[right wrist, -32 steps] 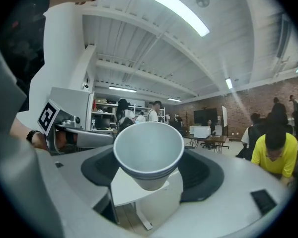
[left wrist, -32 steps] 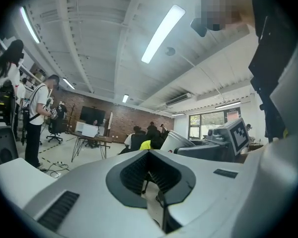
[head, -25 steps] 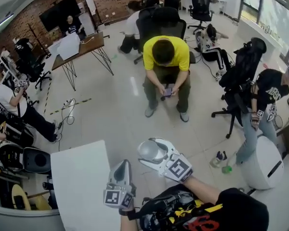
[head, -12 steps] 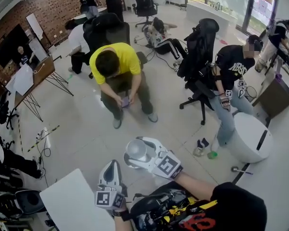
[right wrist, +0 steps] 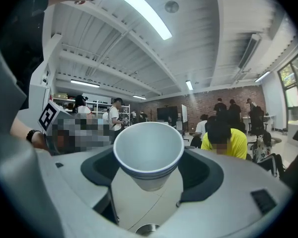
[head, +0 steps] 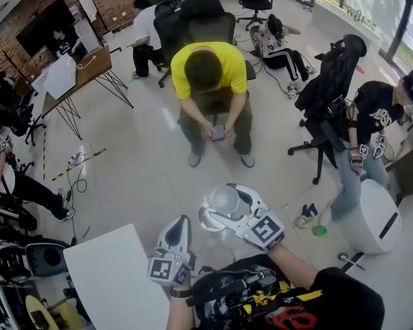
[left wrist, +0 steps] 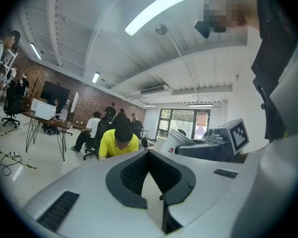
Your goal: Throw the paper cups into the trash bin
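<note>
Right tool (head: 227, 210) is closed on a stack of paper cups (right wrist: 149, 150), its jaws set wide about the cup wall. Beside it, the left tool (head: 180, 222) is held closed and empty, near the desk (head: 117, 273). The carry step is judged to be in hand: the cups are held in the air, well apart from the bin (head: 375, 215), which stands on the floor at the right. Next, the right tool is to be brought over the bin, and the jaws released only once the cups are above its opening.
</note>
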Action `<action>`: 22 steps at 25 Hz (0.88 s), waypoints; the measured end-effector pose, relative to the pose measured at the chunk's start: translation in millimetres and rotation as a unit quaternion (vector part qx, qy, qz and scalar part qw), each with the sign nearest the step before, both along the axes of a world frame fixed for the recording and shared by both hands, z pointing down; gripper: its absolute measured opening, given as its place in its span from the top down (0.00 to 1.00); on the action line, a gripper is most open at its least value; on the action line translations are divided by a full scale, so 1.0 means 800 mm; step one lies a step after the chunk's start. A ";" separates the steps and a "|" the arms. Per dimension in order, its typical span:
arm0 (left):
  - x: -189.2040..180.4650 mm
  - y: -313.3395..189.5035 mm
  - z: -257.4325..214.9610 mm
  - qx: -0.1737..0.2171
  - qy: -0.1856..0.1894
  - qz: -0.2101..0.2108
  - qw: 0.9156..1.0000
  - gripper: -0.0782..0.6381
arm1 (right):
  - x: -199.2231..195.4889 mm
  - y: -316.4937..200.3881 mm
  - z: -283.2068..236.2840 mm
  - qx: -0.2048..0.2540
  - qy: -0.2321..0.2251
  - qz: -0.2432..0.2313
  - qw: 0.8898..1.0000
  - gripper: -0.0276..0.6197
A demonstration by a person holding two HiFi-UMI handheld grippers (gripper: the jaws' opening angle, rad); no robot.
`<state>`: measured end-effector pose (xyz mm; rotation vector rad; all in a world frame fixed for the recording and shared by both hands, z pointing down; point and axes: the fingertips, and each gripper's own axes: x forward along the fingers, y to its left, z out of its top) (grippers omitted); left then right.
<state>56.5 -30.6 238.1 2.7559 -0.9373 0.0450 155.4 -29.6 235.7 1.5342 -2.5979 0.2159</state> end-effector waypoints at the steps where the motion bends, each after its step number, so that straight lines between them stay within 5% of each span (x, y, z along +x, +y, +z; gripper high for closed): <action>1: -0.004 -0.009 0.001 -0.002 0.002 -0.001 1.000 0.89 | -0.002 -0.009 0.002 0.001 0.004 -0.001 1.000 0.38; 22: -0.060 -0.130 0.022 -0.003 0.000 -0.011 1.000 0.89 | -0.062 -0.116 0.043 -0.041 0.031 -0.026 0.998 0.38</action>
